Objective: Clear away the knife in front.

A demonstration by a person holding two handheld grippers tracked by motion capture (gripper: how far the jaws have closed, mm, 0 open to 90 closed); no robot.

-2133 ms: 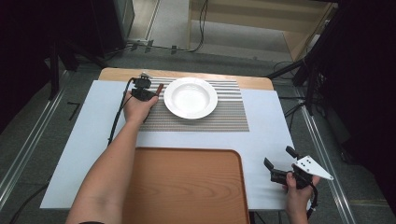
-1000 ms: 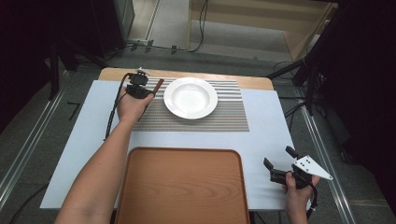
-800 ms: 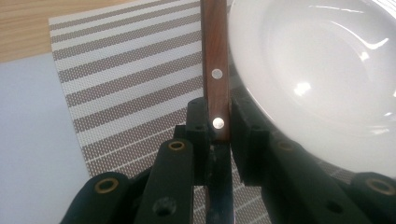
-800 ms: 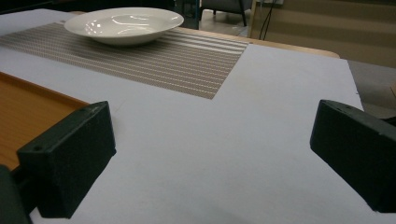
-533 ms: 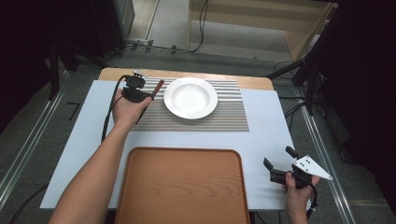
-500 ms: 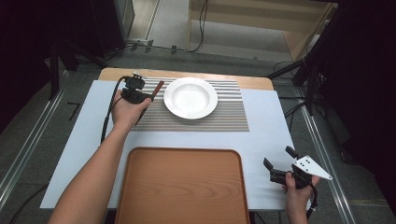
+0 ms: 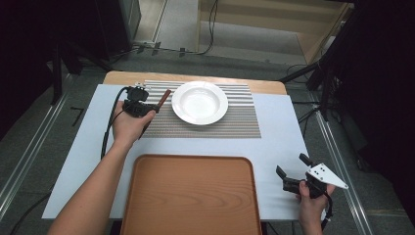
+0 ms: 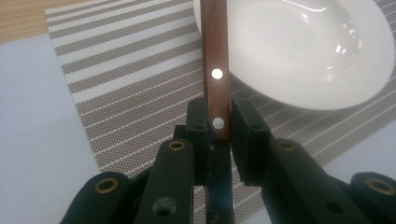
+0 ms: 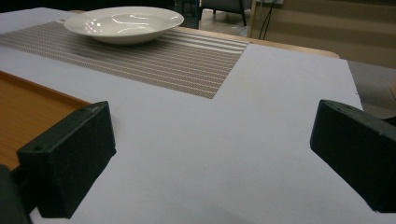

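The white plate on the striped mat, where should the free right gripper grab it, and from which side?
Grip the white plate by its raised rim on the right, coming in low from the right side. The rim flares up off the striped placemat, leaving room for one jaw beneath it. The left side is crowded: the left gripper holds a wooden-handled utensil there. The right gripper stands open.

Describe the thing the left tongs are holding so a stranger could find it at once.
Start at the striped placemat with the white plate. Left of the plate, the left tongs clamp a slim brown wooden handle. Its two round silver rivets set it apart.
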